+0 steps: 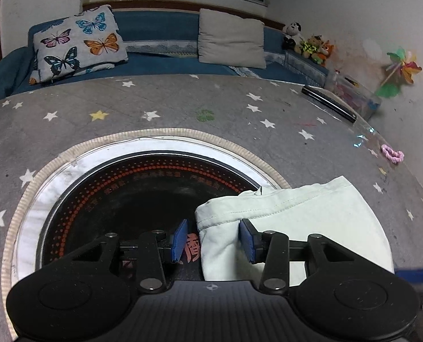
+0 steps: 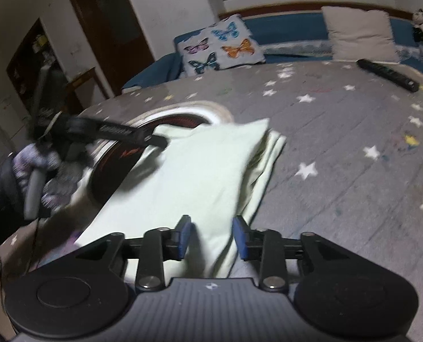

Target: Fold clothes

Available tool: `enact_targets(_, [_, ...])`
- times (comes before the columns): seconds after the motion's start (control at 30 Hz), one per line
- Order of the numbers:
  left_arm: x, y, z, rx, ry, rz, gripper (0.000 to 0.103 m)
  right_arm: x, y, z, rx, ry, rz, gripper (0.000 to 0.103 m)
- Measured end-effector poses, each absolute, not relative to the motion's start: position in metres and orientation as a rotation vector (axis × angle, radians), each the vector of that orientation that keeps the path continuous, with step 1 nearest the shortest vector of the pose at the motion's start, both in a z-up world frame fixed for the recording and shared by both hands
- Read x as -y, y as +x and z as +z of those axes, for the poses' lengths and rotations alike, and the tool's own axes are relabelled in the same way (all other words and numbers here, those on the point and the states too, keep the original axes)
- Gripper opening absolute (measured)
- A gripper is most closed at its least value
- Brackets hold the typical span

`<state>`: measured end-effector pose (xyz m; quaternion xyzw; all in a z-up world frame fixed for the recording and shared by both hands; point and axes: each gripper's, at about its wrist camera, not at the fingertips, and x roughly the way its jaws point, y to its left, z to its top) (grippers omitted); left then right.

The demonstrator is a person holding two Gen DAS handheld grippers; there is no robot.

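Two blue pads frame the bottom centre of my left wrist view, where the left gripper (image 1: 213,239) stands spread with a corner of the pale green garment (image 1: 291,222) between its jaws, not pinched. The folded garment fills the lower right of this frame, its stitched hem bunched near the right pad. It lies partly over the black round heater plate (image 1: 120,199) sunk in the middle of the grey star-patterned tablecloth (image 1: 183,105). Along the top of the frame I see a butterfly cushion (image 1: 79,42) at the upper left and a plain grey cushion (image 1: 230,38) at the upper centre, both on a blue sofa (image 1: 160,28). A black remote (image 1: 328,102) lies at the right edge of the table.

In my right wrist view, the right gripper (image 2: 211,238) at the bottom centre is also spread, its pads either side of the garment's near edge; the picture is blurred, so I cannot tell whether they touch the cloth. The garment (image 2: 200,171) runs from there up to the middle of the frame, in folded layers. At the left, a gloved hand (image 2: 37,165) holds the left gripper (image 2: 157,139), whose tips reach the garment's far left corner.
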<state>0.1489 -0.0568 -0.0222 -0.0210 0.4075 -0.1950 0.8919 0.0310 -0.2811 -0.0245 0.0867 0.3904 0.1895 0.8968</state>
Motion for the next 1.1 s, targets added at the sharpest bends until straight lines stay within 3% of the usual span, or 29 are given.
enact_targets(0.23, [0.053,0.127,-0.019,-0.862,-0.057,-0.405,0.051,0.287,0.064,-0.031,-0.795,0.24,0.31,0.051])
enact_targets(0.5, [0.051,0.111,-0.024,-0.889,-0.083,-0.404,0.056,0.286,0.087,-0.04,-0.786,0.328,0.255,0.053])
enact_targets(0.83, [0.055,0.108,-0.024,-0.887,-0.089,-0.404,0.054,0.282,0.086,-0.042,-0.781,0.358,0.228,0.058])
enact_targets(1.0, [0.061,0.107,-0.024,-0.884,-0.082,-0.403,0.037,0.281,0.085,-0.043,-0.78,0.38,0.211,0.057])
enact_targets(1.03, [0.061,0.107,-0.024,-0.883,-0.079,-0.399,0.035,0.281,0.085,-0.043,-0.78,0.381,0.21,0.055])
enact_targets(1.1, [0.066,0.106,-0.021,-0.875,-0.076,-0.405,0.024,0.279,0.084,-0.044,-0.783,0.386,0.216,0.045])
